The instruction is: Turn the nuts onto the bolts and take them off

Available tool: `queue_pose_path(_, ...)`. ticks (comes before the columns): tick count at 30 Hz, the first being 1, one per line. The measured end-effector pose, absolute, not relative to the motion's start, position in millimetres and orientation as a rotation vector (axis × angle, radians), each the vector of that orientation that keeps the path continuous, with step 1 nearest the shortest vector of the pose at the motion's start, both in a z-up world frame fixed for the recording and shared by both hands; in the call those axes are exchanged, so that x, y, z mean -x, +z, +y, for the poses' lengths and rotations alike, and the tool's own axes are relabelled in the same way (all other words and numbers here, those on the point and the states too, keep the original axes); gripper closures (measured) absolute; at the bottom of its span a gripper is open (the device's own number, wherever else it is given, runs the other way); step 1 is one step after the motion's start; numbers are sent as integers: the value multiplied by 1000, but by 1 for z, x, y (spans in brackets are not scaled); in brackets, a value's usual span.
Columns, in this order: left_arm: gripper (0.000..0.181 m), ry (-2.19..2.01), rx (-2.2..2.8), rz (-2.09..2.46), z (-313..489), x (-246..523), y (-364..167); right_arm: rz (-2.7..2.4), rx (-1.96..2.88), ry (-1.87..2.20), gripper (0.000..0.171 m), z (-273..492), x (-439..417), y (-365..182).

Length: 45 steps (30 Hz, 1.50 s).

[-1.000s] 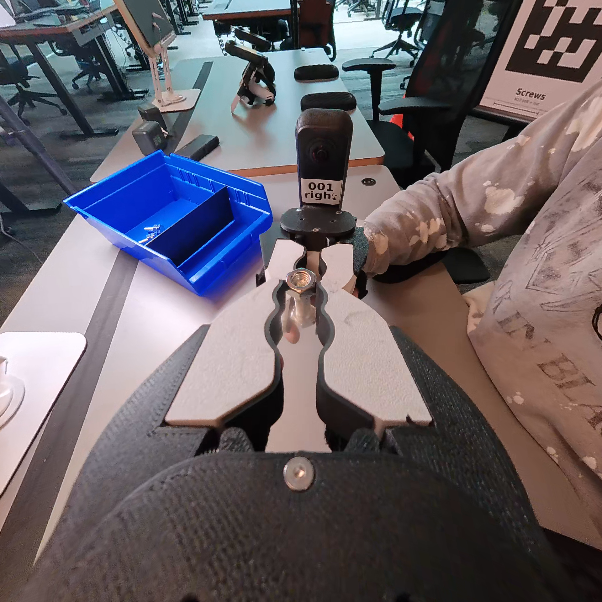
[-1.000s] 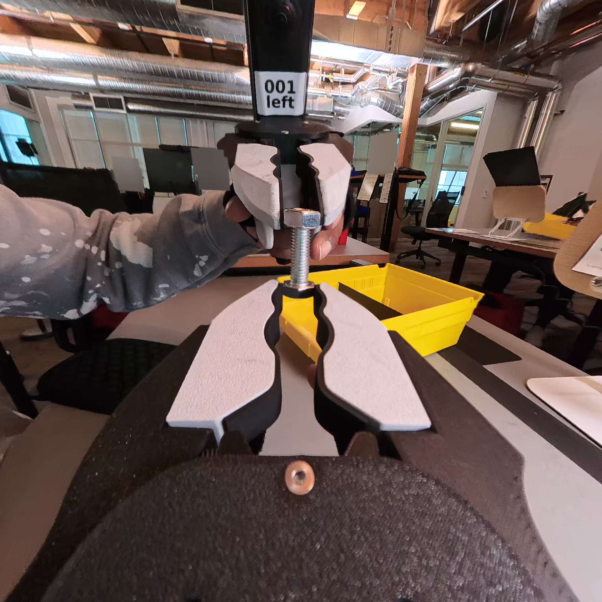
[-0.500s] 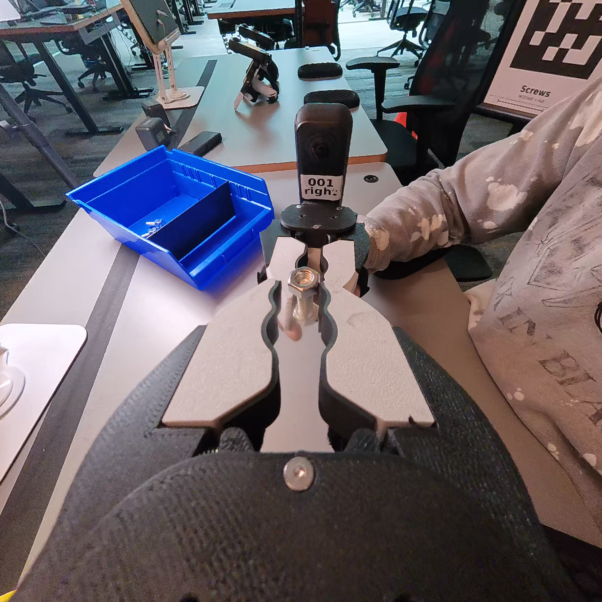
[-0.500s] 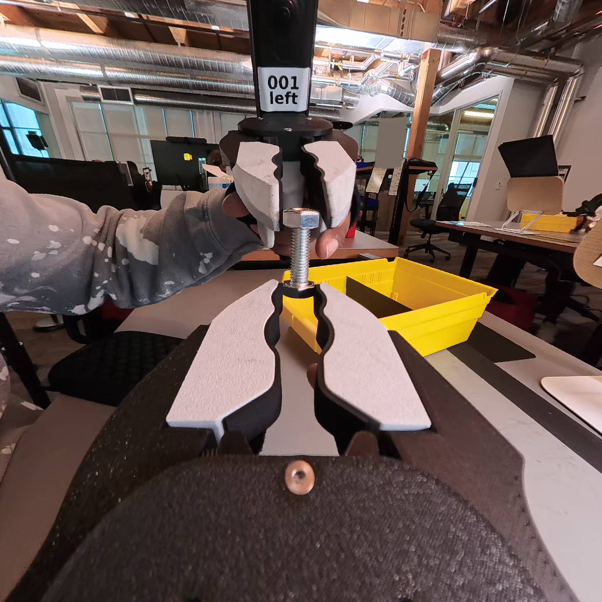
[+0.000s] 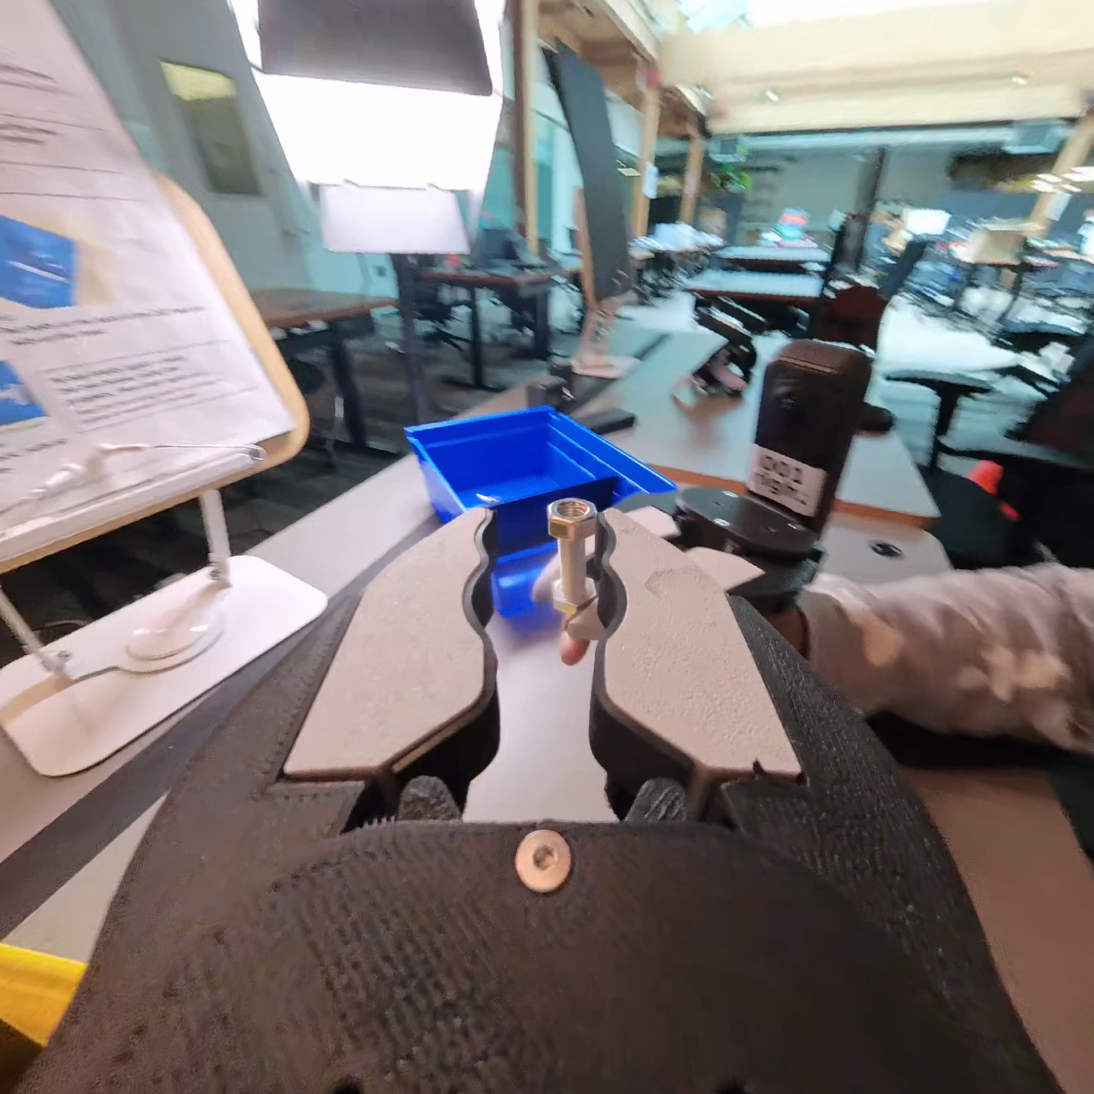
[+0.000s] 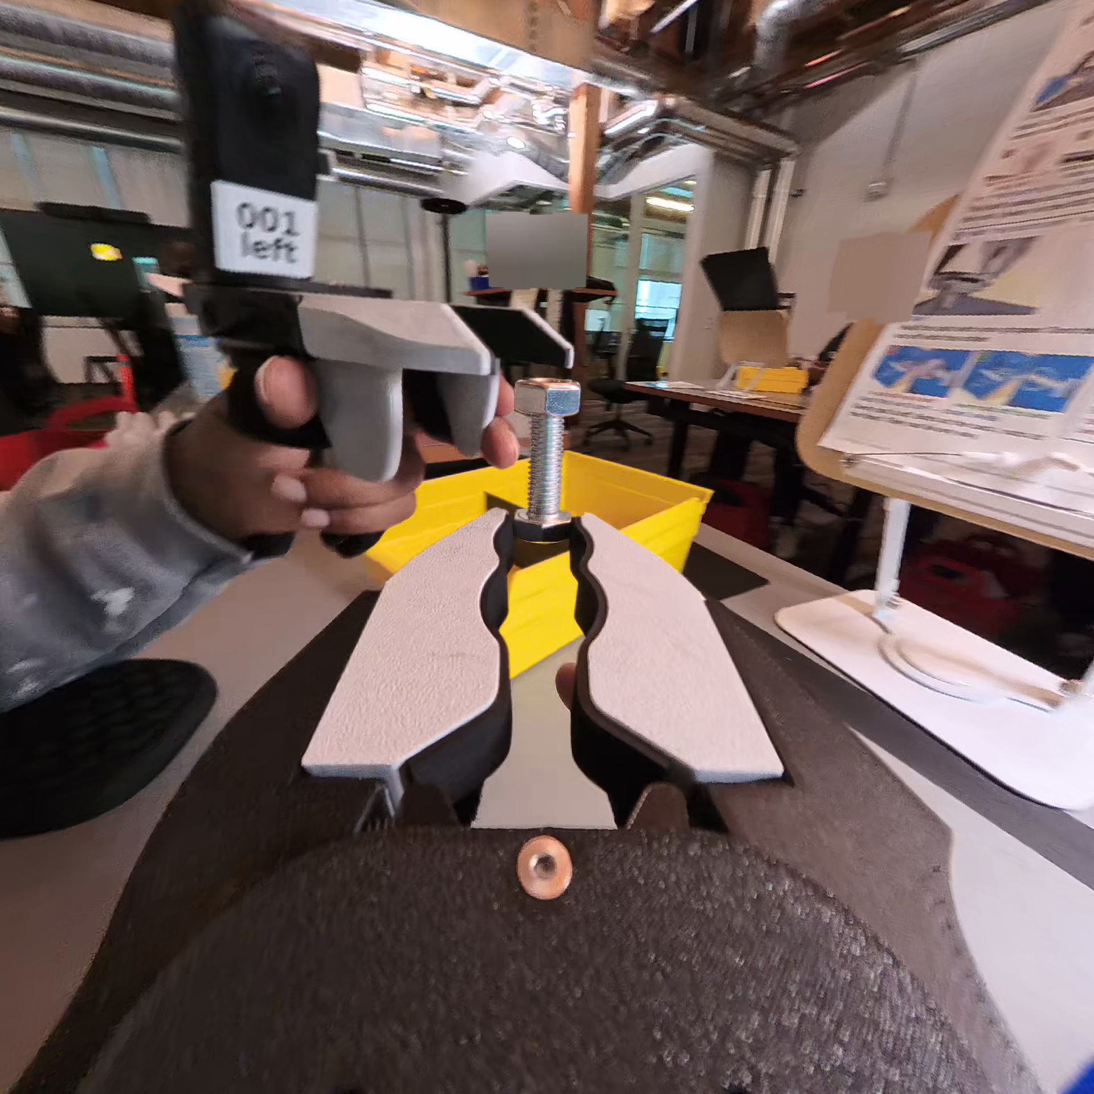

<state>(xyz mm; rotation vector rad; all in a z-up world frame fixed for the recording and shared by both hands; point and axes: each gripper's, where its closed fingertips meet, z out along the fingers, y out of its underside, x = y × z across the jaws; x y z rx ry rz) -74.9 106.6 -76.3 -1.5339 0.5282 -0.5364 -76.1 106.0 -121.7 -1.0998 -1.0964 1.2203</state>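
A silver bolt [image 6: 546, 467] stands upright with its lower hex end clamped between the tips of my right gripper [image 6: 541, 524]. A hex nut [image 6: 547, 395] sits on the bolt's top end. My left gripper [image 6: 530, 358] lies turned on its side just left of and above the nut. In the left wrist view the left gripper [image 5: 547, 521] has its jaws apart around the nut [image 5: 570, 516] and the bolt [image 5: 569, 562], which stand near the right finger with a gap on the left. The right gripper [image 5: 592, 615] reaches in from the right.
A blue divided bin [image 5: 503, 467] sits on the grey table beyond the bolt. A yellow bin [image 6: 651, 509] is behind it in the right wrist view. A clipboard stand on a white base [image 5: 148, 639] is at the left; it also shows at the right [image 6: 947, 681]. A person's hand [image 6: 296, 467] holds the left gripper. About 5 cm separates my left fingertips from my right.
My left gripper has opened off the nut and rolled onto its side, and its view has swung up and left. My right gripper still holds the bolt upright.
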Motion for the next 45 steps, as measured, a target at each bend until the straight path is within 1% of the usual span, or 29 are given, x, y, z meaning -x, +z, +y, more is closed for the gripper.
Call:
queue_pose_path(5, 149, -508, 1492, 399, 126, 57, -76, -989, 1162, 1138, 153, 128, 67, -117)
queue_pose_path(11, 151, -472, 1499, 369, 136, 52, -80, -971, 1189, 1120, 153, 136, 64, -118)
queue_pose_path(17, 163, -480, 1507, 389, 137, 52, -85, -985, 1192, 1127, 153, 135, 66, -121)
queue_pose_path(22, 163, -557, 1480, 424, 131, 50, -82, -1003, 1155, 1156, 153, 130, 66, -119)
queue_pose_path(32, 163, -1013, 1245, 738, 71, 22, -54, -1311, 814, 1623, 153, 65, 42, -90)
queue_pose_path(38, 163, -1193, 1192, 966, 34, 11, -56, -1580, 709, 1677, 153, 28, 27, -93)
queue_pose_path(45, 163, -1237, 1200, 1037, 24, 12, -63, -1648, 689, 1711, 153, 12, 30, -101)
